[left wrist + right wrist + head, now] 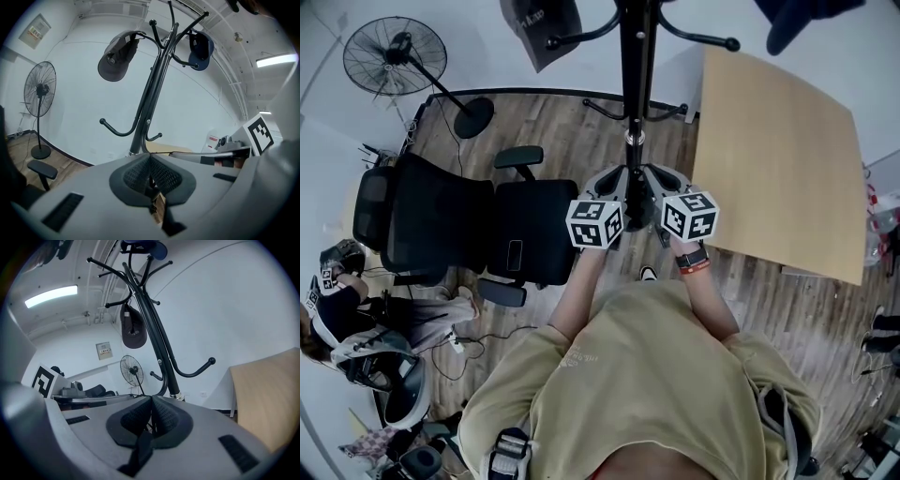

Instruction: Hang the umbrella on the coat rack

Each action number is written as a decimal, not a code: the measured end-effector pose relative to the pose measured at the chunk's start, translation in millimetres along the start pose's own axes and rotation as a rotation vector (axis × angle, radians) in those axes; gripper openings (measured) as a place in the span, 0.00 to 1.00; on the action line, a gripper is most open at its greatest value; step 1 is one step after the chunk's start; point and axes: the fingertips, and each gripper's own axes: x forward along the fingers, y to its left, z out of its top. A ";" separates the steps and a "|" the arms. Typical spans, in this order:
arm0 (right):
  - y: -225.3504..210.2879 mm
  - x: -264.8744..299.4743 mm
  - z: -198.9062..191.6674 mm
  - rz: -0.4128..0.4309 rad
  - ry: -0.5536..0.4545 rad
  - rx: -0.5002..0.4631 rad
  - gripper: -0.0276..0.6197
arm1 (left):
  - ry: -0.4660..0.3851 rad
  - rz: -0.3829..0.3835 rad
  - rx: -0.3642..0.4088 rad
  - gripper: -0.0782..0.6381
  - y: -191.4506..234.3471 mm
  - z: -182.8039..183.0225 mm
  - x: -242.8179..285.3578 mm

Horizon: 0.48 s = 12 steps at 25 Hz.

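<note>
One coat rack [635, 75]. Two caps: one grey cap [115, 58], one dark blue cap [201, 47]. One standing fan [394, 54]. One black office chair [469, 225]. One wooden bench [778, 150]. Two tongs: left tongs [150, 160], right tongs [151, 402].

Black coat rack [634, 56]; tan table [778, 141]; black chair [441, 225].

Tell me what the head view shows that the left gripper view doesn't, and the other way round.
Only the head view shows the person's beige shirt, the wrist watch and another person at lower left. Only the left gripper view shows a ceiling light and a wall notice. Both show the coat rack and the fan.
</note>
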 end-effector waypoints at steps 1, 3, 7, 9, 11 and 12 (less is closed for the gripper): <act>-1.4 0.7 -1.1 -0.002 0.004 0.004 0.07 | 0.005 -0.002 -0.001 0.14 0.0 -1.7 1.1; -4.2 2.9 -3.9 -0.004 0.015 0.015 0.07 | 0.020 -0.006 -0.008 0.14 0.9 -5.6 3.8; -2.7 6.2 -14.1 0.006 0.039 0.037 0.07 | 0.043 -0.016 -0.022 0.14 2.3 -15.5 5.3; -0.7 6.4 -17.3 0.010 0.044 0.035 0.07 | 0.049 -0.025 -0.019 0.14 0.8 -18.2 4.7; 0.7 8.4 -20.9 0.014 0.048 0.025 0.07 | 0.055 -0.037 -0.014 0.14 0.4 -21.8 4.7; 1.9 9.3 -23.3 0.017 0.051 0.020 0.07 | 0.057 -0.042 -0.014 0.14 0.6 -24.4 4.2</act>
